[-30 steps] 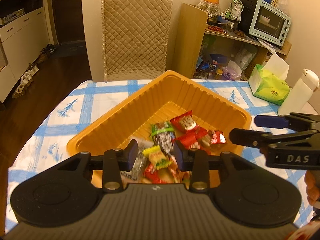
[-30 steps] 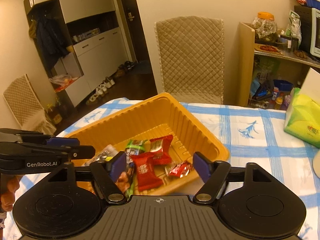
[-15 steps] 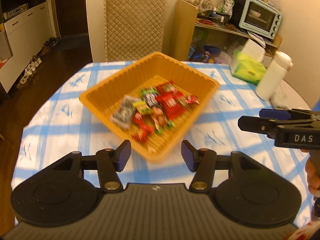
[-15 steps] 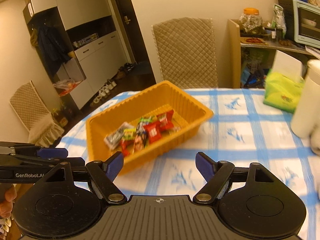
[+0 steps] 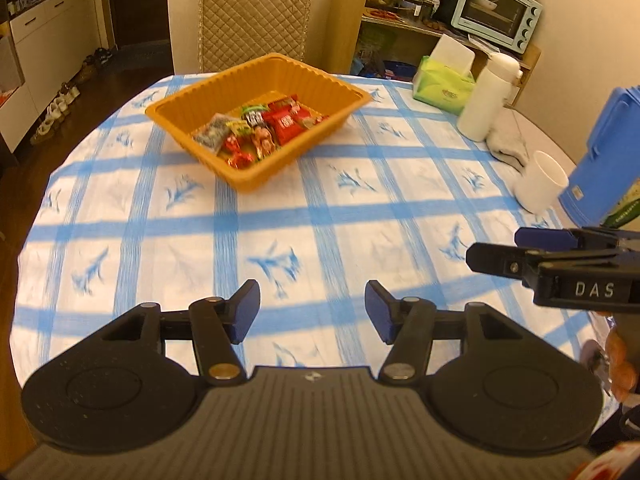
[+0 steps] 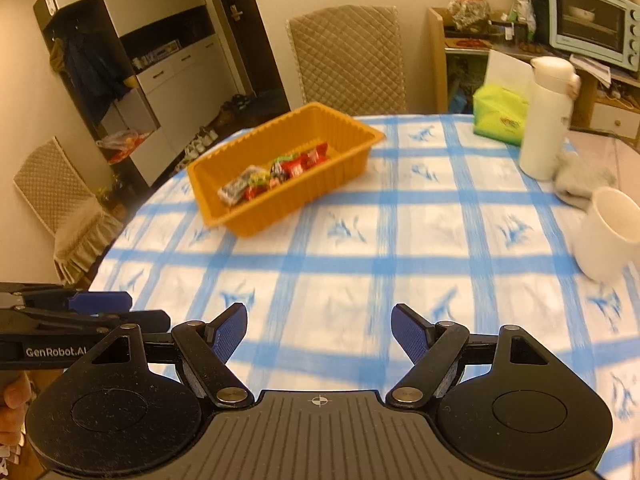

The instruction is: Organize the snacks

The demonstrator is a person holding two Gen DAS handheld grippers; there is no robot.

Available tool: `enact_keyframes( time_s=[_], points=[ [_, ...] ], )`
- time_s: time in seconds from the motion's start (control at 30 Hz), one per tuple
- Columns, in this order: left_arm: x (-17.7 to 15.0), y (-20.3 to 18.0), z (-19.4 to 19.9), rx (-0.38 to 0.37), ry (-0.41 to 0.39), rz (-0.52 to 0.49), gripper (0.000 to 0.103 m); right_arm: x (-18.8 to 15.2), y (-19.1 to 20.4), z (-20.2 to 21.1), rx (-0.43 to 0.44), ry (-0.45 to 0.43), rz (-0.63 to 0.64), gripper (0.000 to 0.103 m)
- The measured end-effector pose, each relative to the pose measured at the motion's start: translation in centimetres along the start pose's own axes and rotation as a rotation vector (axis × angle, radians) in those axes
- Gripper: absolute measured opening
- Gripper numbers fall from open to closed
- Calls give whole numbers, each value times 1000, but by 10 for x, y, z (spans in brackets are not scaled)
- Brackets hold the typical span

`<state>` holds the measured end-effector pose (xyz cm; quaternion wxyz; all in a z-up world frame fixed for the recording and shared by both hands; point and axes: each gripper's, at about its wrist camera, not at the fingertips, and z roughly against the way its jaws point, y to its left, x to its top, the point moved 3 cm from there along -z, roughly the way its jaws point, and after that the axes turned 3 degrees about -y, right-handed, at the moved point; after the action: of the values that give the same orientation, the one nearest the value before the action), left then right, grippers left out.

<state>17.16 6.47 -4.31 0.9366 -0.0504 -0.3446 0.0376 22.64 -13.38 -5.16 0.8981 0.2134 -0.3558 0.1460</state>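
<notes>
Ribbed plastic tray (image 5: 320, 84); glossy wrappers (image 5: 286, 122); cloth tablecloth (image 5: 360, 216).

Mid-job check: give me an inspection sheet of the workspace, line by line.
Surface: round table under a blue-checked cloth.
Job's things: orange tray holding the wrapped snacks; none seen outside it.
Clutter: white mug, white thermos, grey cloth, green tissue pack, blue box.
Grippers: left hand-held gripper and right hand-held gripper both open, empty, above bare cloth.
Cables: nothing seen.
Surroundings: quilted chair, shelf with toaster oven, white cabinets.
</notes>
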Motion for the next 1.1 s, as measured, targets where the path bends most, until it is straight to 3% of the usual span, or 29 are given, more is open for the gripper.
enact_keyframes(
  time_s=[0.53, 1.1],
  points=[
    [-58, -42, 49, -13, 25, 2, 57, -60, 0, 60, -20, 58, -23, 79],
    [-75, -55, 60, -2, 27, 3, 57, -78, -2, 69, -33, 94, -24, 79]
  ],
)
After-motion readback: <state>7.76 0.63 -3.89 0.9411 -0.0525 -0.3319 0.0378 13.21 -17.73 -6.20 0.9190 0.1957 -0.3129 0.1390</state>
